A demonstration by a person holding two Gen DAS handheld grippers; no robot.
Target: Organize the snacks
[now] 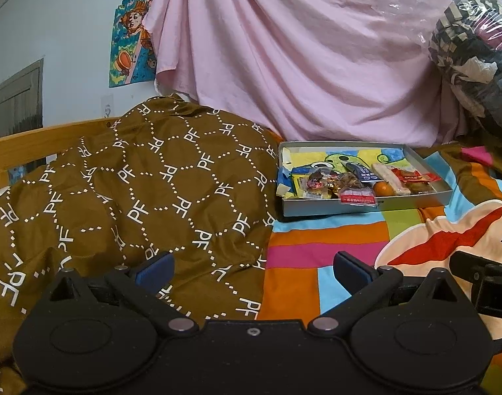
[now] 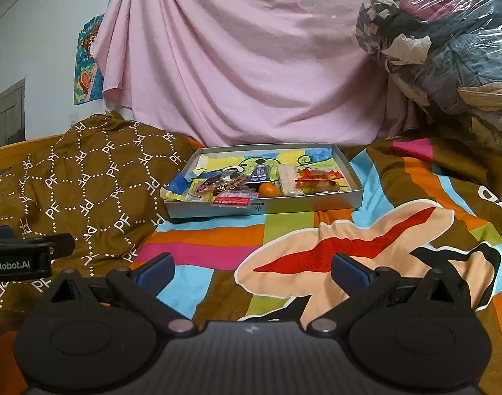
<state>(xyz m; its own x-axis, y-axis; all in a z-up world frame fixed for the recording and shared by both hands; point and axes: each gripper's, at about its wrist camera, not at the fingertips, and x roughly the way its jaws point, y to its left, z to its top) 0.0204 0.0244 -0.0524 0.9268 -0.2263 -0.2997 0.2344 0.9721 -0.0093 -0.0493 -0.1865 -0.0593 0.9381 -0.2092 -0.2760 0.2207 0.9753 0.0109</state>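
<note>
Left wrist: striped bedspread (image 1: pixel 317 256), pink sheet (image 1: pixel 300 49), perhaps bed.

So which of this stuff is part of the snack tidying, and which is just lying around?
Part of the job:
- grey tray
- small orange
- red-and-white packet
- pale long bar
- red wrapped snacks

Just lying about:
- brown quilt
- pink sheet
- bagged clothes
- wall poster

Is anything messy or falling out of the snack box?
One thing: a red-and-white snack packet hangs over the front rim of the grey box, partly outside. The other snacks, like the orange, lie in a jumbled pile along the front, unsorted. Nothing has spilled onto the bedspread. Both grippers are open and empty.
</note>
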